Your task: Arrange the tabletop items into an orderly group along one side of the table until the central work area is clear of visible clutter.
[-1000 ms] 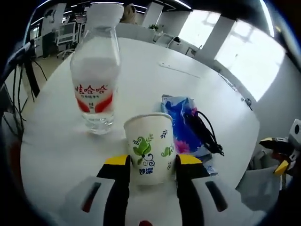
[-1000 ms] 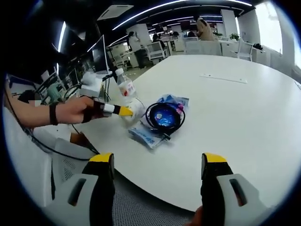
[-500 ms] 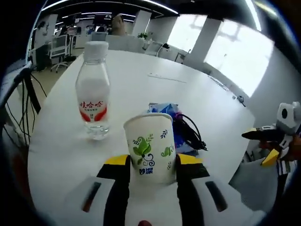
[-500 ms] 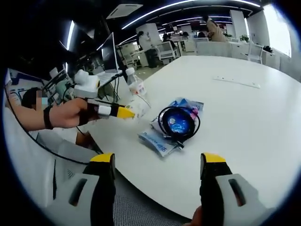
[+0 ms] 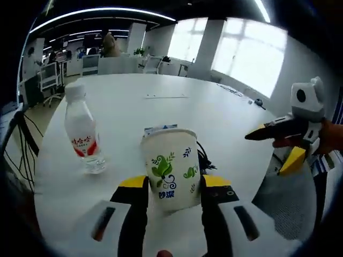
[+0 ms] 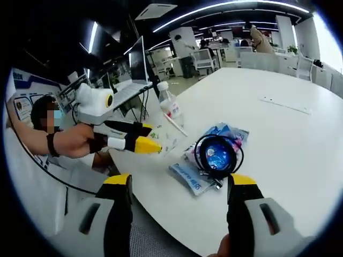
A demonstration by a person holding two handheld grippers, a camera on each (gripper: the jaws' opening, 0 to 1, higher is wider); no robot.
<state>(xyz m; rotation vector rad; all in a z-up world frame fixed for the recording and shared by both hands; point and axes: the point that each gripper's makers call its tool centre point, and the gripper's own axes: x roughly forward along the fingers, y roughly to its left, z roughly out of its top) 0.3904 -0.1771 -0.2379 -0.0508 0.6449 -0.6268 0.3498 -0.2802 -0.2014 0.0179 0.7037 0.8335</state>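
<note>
A white paper cup [image 5: 170, 160] with green leaf print sits between the jaws of my left gripper [image 5: 172, 182], which is shut on it. Left of it a clear water bottle [image 5: 83, 136] with a red label stands upright on the white table [image 5: 123, 107]. Behind the cup lie a blue packet [image 5: 159, 129] and a black cable [image 5: 208, 161]. In the right gripper view the cable [image 6: 217, 154] is coiled on the blue packet [image 6: 236, 134], the bottle [image 6: 170, 105] stands beyond, and my left gripper [image 6: 153, 140] hovers at the table's edge. My right gripper [image 6: 179, 193] is open and holds nothing; it also shows as my right gripper [image 5: 276, 149].
A flat pale-blue packet [image 6: 190, 176] lies by the near table edge. A thin strip [image 6: 286, 104] rests far out on the table. A person's hand [image 6: 75, 142] holds the left gripper. A laptop [image 6: 134, 80], chairs and desks stand beyond the table.
My left gripper has drawn back from the bottle with the cup in it; bottle and packet look smaller and farther. The right gripper has come closer to the table.
</note>
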